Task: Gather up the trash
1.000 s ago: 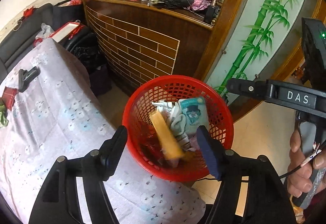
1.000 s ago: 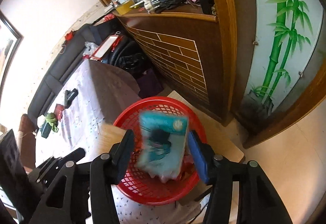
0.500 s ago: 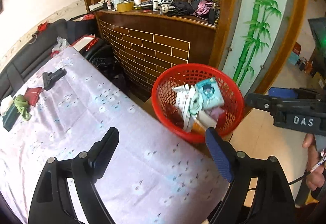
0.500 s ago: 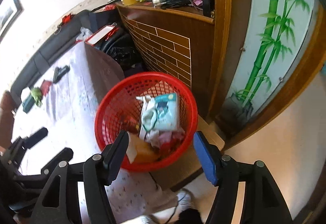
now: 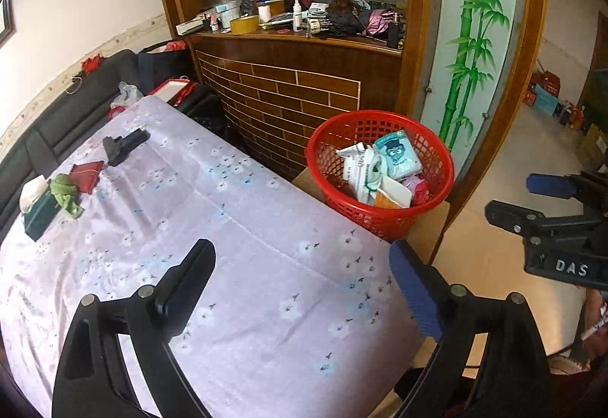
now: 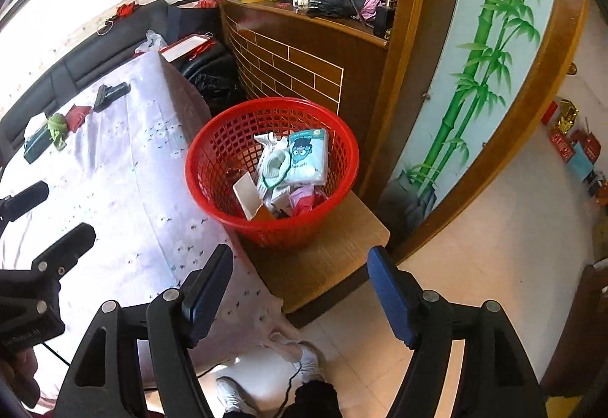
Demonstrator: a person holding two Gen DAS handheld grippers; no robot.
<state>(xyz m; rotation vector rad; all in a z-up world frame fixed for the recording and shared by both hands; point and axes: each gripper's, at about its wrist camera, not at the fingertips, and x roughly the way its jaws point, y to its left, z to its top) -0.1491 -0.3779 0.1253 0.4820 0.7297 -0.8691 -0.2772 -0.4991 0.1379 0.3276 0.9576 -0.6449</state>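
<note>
Floral cloth [image 5: 235, 288] spread over worktop. Black holster-like item [image 5: 123, 146], red pouch [image 5: 86, 175], green rag [image 5: 66, 194] laid on it. Tape roll [image 5: 243, 25], bottles [image 5: 296, 15] crowded on wooden cabinet [image 5: 296, 91]. Bamboo panel [image 5: 471, 38] seen beside.

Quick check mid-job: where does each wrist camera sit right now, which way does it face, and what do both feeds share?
Left wrist: behind the open, empty left claw, looking down over the cloth-covered table toward the red basket; the right claw shows at right.
Right wrist: behind the open, empty right claw, above the table's edge, facing the basket on its wooden stand; the left claw and the person's shoes show.
Shared: basket with the teal packet, table, brick-patterned counter.
</note>
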